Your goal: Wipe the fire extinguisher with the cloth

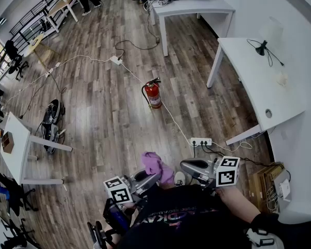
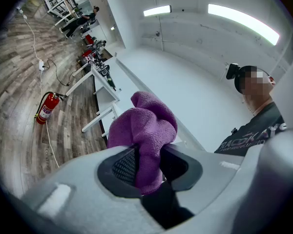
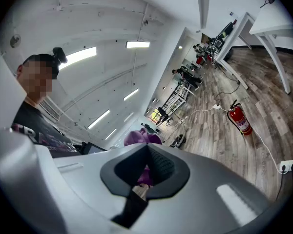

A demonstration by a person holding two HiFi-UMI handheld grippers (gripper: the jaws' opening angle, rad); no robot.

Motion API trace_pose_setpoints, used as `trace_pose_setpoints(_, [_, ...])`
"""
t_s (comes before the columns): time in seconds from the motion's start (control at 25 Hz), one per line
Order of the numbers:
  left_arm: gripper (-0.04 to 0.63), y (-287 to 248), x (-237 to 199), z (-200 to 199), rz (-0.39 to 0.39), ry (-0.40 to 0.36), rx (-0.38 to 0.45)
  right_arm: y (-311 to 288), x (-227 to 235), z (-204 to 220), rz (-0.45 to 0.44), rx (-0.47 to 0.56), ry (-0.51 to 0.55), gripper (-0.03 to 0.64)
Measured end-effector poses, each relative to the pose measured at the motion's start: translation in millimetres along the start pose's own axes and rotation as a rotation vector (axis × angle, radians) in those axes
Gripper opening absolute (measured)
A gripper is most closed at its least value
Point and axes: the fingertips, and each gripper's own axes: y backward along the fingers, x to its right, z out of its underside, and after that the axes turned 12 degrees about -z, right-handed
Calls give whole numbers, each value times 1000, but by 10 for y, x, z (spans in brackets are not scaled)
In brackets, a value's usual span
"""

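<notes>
Standing upright on the wood floor (image 1: 103,118), untouched: the red fire extinguisher (image 1: 153,95), hose and black handle at the top. Passing right by the extinguisher's base: a white cable (image 1: 172,119), ending at a white power strip (image 1: 201,141) on the floor between extinguisher and person. Off to the extinguisher's far right: a white tabletop (image 1: 259,82) carrying a black lamp (image 1: 261,48).

Well apart from the extinguisher, close to the person's chest: both grippers, held level.

Left gripper (image 1: 149,179): jaws clamped on a purple cloth (image 1: 154,165), part way apart around the fabric. Seen from the left gripper view, a thick fold of cloth (image 2: 144,126) pinched between the pads and bunched up above the left gripper (image 2: 146,165), with the extinguisher (image 2: 48,107) small on the floor far to the left.

Right gripper (image 1: 189,166): jaws together, nothing between them, just beside the cloth without gripping it. In the right gripper view, closed jaws of the right gripper (image 3: 149,167), cloth (image 3: 139,136) showing behind, extinguisher (image 3: 238,118) off to the right.
</notes>
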Motion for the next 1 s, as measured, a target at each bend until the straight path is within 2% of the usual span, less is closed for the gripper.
trace_pose_setpoints(0.4, [103, -22, -27, -13, -6, 14, 2, -14, 18, -7, 4, -19, 4, 2])
trace_pose_setpoints(0.76, [103, -87, -11, -32, -1, 12, -14, 57, 30, -98, 16, 10, 11, 5])
trace_pose_setpoints(0.8, [103, -83, -7, -39, -5, 12, -13, 61, 19, -98, 19, 14, 12, 15])
trace_pose_setpoints(0.88, [104, -87, 9, -102, -14, 7, 2, 56, 3, -125, 28, 24, 29, 81])
trace_pose_setpoints(1.0, [104, -232, 108, -292, 21, -25, 31, 14, 14, -296, 35, 32, 88, 124])
